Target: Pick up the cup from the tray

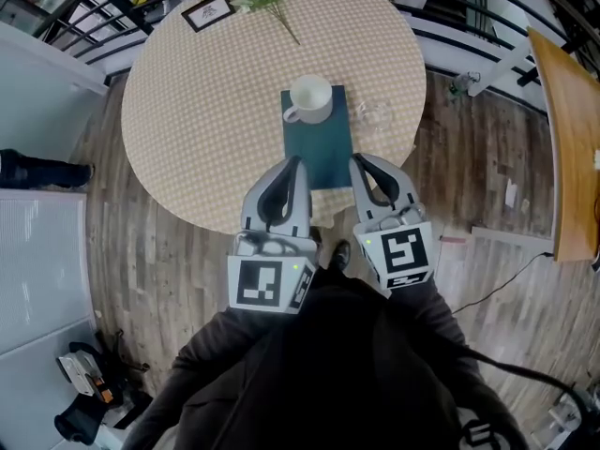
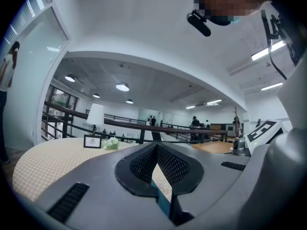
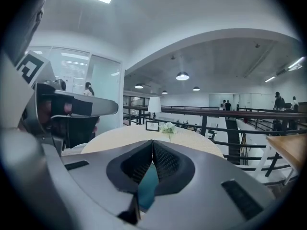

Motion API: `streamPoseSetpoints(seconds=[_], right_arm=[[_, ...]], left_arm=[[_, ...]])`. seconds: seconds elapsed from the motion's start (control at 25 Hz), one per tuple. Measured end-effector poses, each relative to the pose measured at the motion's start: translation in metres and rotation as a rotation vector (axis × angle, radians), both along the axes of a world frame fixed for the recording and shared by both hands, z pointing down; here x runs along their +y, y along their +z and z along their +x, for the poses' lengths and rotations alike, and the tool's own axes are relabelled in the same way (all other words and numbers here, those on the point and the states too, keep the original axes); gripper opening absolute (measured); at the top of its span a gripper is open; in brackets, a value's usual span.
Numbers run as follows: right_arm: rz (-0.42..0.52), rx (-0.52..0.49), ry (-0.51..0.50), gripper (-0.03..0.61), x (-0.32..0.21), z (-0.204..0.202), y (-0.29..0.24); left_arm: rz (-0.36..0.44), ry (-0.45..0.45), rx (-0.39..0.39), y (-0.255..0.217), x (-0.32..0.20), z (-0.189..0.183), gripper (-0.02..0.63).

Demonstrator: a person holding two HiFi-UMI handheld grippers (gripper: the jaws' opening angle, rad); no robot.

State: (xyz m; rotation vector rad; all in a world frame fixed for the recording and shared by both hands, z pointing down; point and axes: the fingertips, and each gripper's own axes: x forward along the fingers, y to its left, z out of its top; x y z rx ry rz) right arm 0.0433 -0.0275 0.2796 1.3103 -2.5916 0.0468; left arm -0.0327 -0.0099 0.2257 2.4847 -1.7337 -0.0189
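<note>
Left gripper (image 1: pixel 296 165) and right gripper (image 1: pixel 358 160) are hovering side by side, jaws fully closed and holding nothing, flanking the near end of a dark teal tray (image 1: pixel 323 157). A white cup (image 1: pixel 309 97) is standing upright at the tray's far end, on a round checked table (image 1: pixel 206 111). The pickup seems not yet begun. Next, one gripper needs opening and reaching forward around the cup.

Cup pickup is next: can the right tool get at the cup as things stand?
Probably yes. The cup stands at the tray's far end, and nothing lies between it and the right tool at the near end. But its jaws are shut, so they must open first.
</note>
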Motion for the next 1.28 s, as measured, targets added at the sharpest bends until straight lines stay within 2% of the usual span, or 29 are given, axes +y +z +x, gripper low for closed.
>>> streamPoseSetpoints(seconds=[0.32,0.72,0.96,1.16,1.24,1.28], right_arm=[[0.009,0.004,-0.002,0.008,0.0,-0.002,-0.004],[-0.039,0.013,0.0,0.008,-0.012,-0.012,0.012],[-0.075,0.016,0.013,0.008,-0.033,-0.018,0.024],[-0.099,0.018,0.027,0.008,-0.053,-0.022,0.036],[-0.114,0.013,0.035,0.008,-0.06,-0.024,0.041],[-0.121,0.01,0.04,0.008,-0.063,-0.024,0.043]], left_arm=[[-0.027,0.067,0.021,0.002,0.002,0.007,0.005],[-0.074,0.028,0.037,0.02,-0.015,-0.011,0.006],[-0.118,0.023,0.037,0.044,-0.044,-0.031,0.007],[-0.169,0.082,0.044,0.065,-0.069,-0.037,0.121],[-0.195,0.149,0.04,0.073,-0.077,-0.03,0.209],[-0.208,0.193,0.033,0.077,-0.08,-0.025,0.274]])
